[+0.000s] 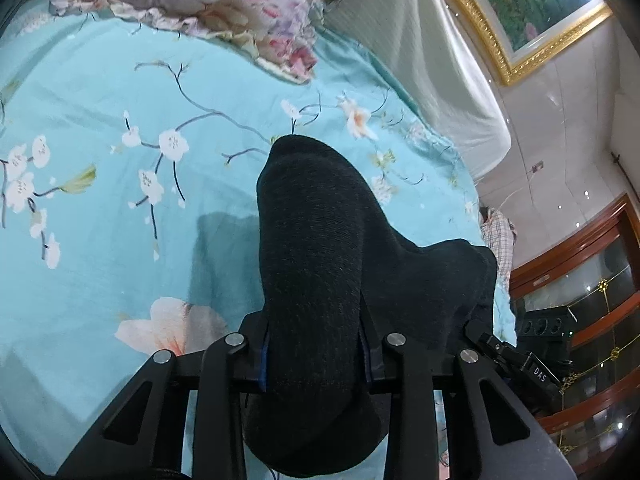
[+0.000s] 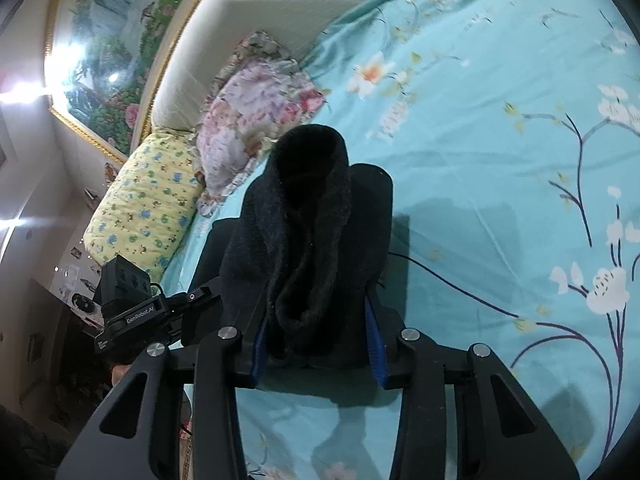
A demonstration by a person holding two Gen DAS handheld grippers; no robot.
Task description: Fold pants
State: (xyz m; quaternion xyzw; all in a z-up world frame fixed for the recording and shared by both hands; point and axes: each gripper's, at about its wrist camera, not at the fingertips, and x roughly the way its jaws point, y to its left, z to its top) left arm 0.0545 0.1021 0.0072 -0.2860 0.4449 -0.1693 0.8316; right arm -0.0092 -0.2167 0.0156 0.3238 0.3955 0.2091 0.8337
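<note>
The pants point(image 1: 316, 264) are dark, thick and knitted. In the left wrist view my left gripper point(image 1: 314, 356) is shut on a bunched fold of them, and the cloth bulges up between the fingers and droops below, held above the bed. In the right wrist view my right gripper point(image 2: 318, 344) is shut on another bunched part of the pants point(image 2: 308, 240), whose fleecy inside shows. The other gripper point(image 2: 132, 312) appears at the left of that view, close by. Both fingertip pairs are mostly hidden by cloth.
A turquoise bedsheet point(image 1: 120, 200) with white blossoms covers the bed. A floral pillow point(image 2: 256, 108) and a yellow pillow point(image 2: 148, 200) lie by the cream headboard point(image 2: 280, 4). A wooden glass cabinet point(image 1: 592, 300) stands beside the bed, and a gold-framed painting point(image 1: 532, 8) hangs above.
</note>
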